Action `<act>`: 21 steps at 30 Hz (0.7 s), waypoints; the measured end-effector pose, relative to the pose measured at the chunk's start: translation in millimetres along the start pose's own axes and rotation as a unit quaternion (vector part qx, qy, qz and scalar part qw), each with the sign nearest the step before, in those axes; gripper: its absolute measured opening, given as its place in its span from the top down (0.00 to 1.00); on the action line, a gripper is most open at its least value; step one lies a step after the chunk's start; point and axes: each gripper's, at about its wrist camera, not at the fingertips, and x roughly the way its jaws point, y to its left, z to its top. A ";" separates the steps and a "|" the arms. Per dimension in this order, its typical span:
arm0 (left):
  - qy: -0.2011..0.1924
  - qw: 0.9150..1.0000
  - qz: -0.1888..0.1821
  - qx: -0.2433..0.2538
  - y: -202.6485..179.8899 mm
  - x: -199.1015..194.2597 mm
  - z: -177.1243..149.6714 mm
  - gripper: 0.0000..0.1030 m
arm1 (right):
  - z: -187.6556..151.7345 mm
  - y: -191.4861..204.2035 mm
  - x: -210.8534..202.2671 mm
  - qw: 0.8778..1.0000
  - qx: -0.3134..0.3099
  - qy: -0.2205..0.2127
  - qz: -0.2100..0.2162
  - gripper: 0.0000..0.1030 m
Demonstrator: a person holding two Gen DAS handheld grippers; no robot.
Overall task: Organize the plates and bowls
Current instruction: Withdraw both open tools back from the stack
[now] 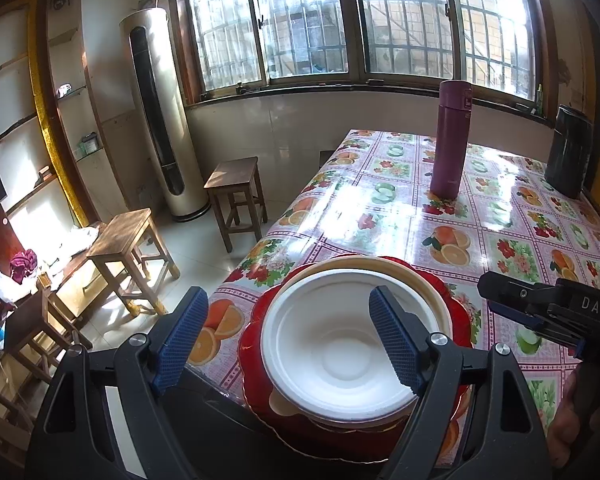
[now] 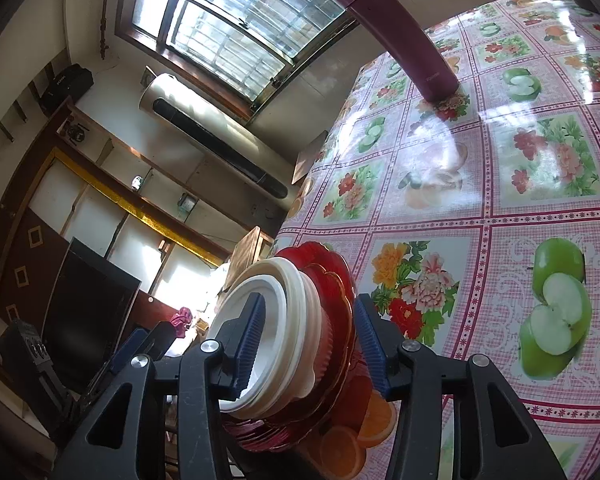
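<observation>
Sitting at the lower centre of the left wrist view, a stack of white bowls (image 1: 342, 344) rests mouth-up inside a red scalloped plate (image 1: 256, 344) at the near edge of the table (image 1: 500, 216), which wears a glossy fruit-and-flower cloth. The bowls open straight toward the camera; being round, they show no long axis, and their stacking axis stands upright from the tabletop.

The left gripper (image 1: 286, 340) has its jaws spread wide — one blue pad hangs off the table edge at lower left, the other lies over the right inner side of the top bowl, and whether it touches cannot be told. Nothing is pinched.

In the right wrist view the whole scene is rolled, so the stack (image 2: 268, 340) appears on its side at the lower centre, mouth toward the left of the frame, red plate (image 2: 332, 292) toward the right. The right gripper (image 2: 310, 344) straddles the stack — its left pad sits inside the top bowl's mouth, its right pad stands just beyond the plate's rim. The jaws are parted and do not look pressed on anything.

A maroon flask (image 1: 450, 140) stands upright further back on the table, with a dark container (image 1: 568, 152) at the far right. Wooden stools (image 1: 128, 252) stand on the floor at left.
</observation>
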 end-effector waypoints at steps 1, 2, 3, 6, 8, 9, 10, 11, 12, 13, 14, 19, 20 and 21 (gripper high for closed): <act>0.000 1.000 0.000 -0.001 0.0 -0.1 -0.6 0.19 | -0.7 1.5 -1.1 1.000 -0.005 -0.003 0.004 0.51; 0.000 1.000 -0.001 -0.003 -0.9 0.3 -1.1 0.19 | -1.1 3.4 -2.2 1.000 -0.012 -0.008 0.007 0.50; 0.002 1.000 -0.003 -0.004 -0.8 0.7 -1.3 0.19 | -1.9 5.4 -3.7 1.000 -0.023 -0.014 0.010 0.48; 0.004 1.000 -0.006 -0.014 0.8 1.4 -2.0 0.19 | -5.2 14.7 -10.6 0.997 -0.059 -0.042 0.012 0.41; -0.002 1.000 0.003 -0.021 2.3 -1.0 -2.0 0.19 | -7.4 21.6 -15.9 0.995 -0.080 -0.057 0.021 0.38; -0.007 1.000 0.009 -0.022 2.9 -2.6 -1.9 0.19 | -9.1 25.1 -19.2 0.994 -0.089 -0.067 0.023 0.35; -0.011 1.000 0.015 -0.022 3.7 -4.3 -1.8 0.19 | -11.0 28.8 -23.0 0.992 -0.099 -0.079 0.023 0.31; -0.015 0.999 0.023 -0.023 4.7 -5.7 -1.7 0.19 | -13.0 32.7 -27.2 0.989 -0.109 -0.093 0.021 0.28; -0.019 0.999 0.028 -0.025 5.7 -7.3 -2.2 0.19 | -15.1 36.2 -31.3 0.987 -0.119 -0.107 0.017 0.21; -0.022 0.999 0.030 -0.026 6.8 -8.3 -2.7 0.19 | -17.4 39.2 -35.2 0.984 -0.128 -0.122 0.013 0.15; -0.024 0.999 0.028 -0.028 8.2 -9.5 -3.7 0.19 | -19.9 42.4 -39.0 0.981 -0.138 -0.134 0.009 0.14; -0.026 0.998 0.028 -0.049 17.6 -11.8 -5.9 0.19 | -33.0 54.6 -47.9 0.973 -0.174 -0.152 0.010 0.09; -0.028 0.998 0.036 -0.054 19.5 -12.6 -6.1 0.18 | -35.7 56.9 -47.9 0.972 -0.181 -0.150 0.009 0.09; -0.030 0.997 0.043 -0.057 21.5 -13.4 -6.0 0.15 | -38.7 59.6 -47.5 0.971 -0.189 -0.147 0.009 0.09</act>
